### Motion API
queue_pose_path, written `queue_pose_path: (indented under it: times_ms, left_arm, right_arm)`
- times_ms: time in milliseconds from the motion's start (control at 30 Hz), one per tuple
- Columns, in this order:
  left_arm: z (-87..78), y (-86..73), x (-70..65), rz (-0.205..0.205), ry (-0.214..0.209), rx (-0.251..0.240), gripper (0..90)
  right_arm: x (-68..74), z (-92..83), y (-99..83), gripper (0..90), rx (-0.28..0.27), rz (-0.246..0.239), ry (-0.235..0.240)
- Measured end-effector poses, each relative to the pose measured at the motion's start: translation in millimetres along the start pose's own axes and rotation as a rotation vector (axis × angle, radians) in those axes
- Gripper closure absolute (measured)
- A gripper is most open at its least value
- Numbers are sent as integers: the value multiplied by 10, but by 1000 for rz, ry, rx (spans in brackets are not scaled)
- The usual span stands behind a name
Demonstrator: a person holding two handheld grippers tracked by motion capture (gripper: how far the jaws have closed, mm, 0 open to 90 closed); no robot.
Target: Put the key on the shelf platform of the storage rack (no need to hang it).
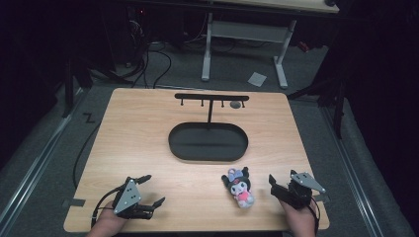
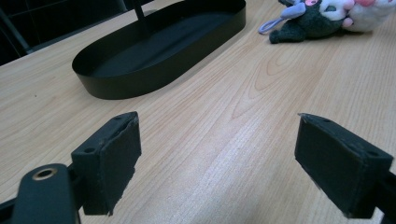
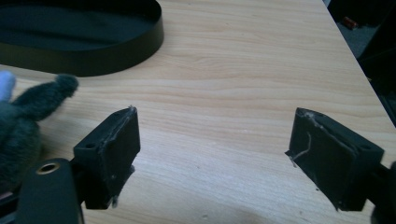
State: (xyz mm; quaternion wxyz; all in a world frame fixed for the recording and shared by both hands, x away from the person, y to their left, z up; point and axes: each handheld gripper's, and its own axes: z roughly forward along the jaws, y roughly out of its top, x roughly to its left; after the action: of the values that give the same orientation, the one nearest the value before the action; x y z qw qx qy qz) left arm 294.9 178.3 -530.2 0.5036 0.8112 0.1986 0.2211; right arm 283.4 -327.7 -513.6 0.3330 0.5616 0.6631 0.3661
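Tabletop (image 1: 148,128); hook rack (image 1: 211,97) overhead

The tabletop (image 1: 148,128) lies bare along its left edge and across the near-left corner, so the left gripper (image 1: 148,190) has open wood ahead of its spread jaws. In the middle stands the black oval tray (image 1: 207,155), its low wall a barrier, with a T-shaped rack (image 1: 211,98) rising from its far side. Near the front edge, the plush toy (image 1: 239,186) lies just beside the right gripper (image 1: 276,185). The right edge and both far corners stay free.
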Motion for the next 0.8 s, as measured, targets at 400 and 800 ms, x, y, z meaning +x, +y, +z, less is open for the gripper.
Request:
queue_pose_path:
  times_ms: [400,800]
  left_arm:
    - [-12,-4,-9,11,-4,-7,150]
    - [-12,-4,-9,7,-2,-8,150]
  right_arm:
    - [125,11,207,156,88,-25,45]
    - [118,-43,363,185,222,-124,57]
